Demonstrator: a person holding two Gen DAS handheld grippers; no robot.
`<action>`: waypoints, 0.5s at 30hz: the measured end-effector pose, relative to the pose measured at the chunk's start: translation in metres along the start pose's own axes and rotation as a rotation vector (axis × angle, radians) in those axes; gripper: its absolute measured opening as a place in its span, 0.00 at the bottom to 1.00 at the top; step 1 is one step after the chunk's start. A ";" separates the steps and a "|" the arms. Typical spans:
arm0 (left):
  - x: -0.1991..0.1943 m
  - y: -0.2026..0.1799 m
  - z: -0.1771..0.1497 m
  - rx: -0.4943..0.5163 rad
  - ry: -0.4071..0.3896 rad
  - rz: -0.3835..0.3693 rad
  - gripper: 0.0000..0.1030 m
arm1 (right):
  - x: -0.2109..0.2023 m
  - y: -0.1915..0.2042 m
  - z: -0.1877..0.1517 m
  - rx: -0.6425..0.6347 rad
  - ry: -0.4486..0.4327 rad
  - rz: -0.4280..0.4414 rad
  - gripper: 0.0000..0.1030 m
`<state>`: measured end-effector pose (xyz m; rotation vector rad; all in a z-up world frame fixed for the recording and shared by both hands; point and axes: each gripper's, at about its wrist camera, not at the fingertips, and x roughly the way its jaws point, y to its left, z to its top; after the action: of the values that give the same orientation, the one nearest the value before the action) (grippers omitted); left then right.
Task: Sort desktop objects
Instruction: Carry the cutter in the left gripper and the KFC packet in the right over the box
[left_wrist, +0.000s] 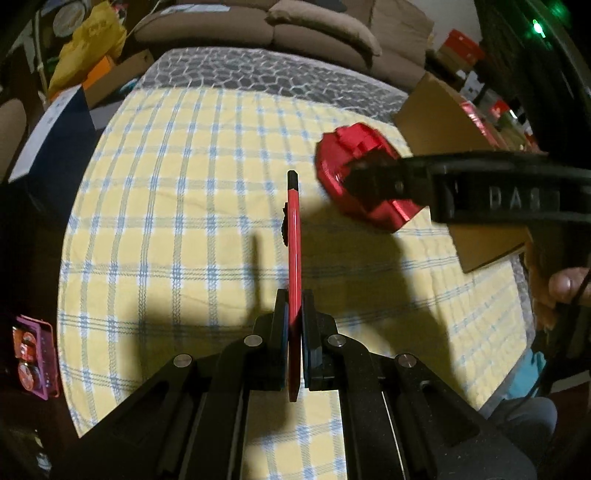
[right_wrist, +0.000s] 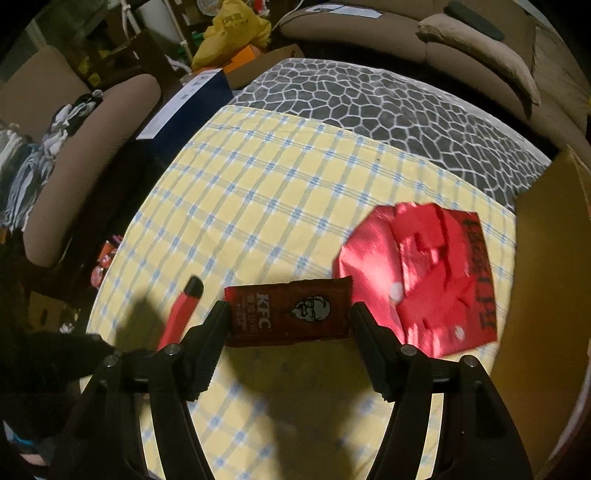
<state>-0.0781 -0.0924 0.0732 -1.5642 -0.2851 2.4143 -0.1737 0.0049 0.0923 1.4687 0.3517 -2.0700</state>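
Note:
My left gripper (left_wrist: 294, 299) is shut on a flat red stick-like object with a black tip (left_wrist: 294, 240), held edge-up above the yellow checked cloth (left_wrist: 177, 206). It also shows in the right wrist view (right_wrist: 181, 314) at the left. My right gripper (right_wrist: 290, 314) has its jaws wide apart on either side of a dark red KFC sauce packet (right_wrist: 290, 314) and touches its two ends. A shiny red foil bag (right_wrist: 424, 273) lies just right of it. In the left wrist view the right gripper (left_wrist: 369, 177) reaches in from the right over the red bag (left_wrist: 354, 162).
A brown cardboard box (right_wrist: 550, 258) stands at the table's right edge, also in the left wrist view (left_wrist: 450, 122). A grey pebble-pattern mat (right_wrist: 388, 107) covers the far side. A blue box (right_wrist: 184, 107), sofa cushions and clutter lie beyond the table.

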 end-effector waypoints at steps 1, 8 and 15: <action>-0.003 -0.005 0.002 0.006 -0.002 0.002 0.05 | -0.006 -0.002 -0.003 0.000 -0.005 0.001 0.66; -0.024 -0.049 0.021 0.050 -0.020 -0.013 0.05 | -0.057 -0.028 -0.021 0.026 -0.054 -0.003 0.66; -0.034 -0.115 0.044 0.135 -0.024 -0.042 0.05 | -0.104 -0.076 -0.044 0.074 -0.094 -0.050 0.66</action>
<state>-0.0934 0.0051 0.1544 -1.4581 -0.1539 2.3686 -0.1599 0.1199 0.1646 1.4116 0.2804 -2.2049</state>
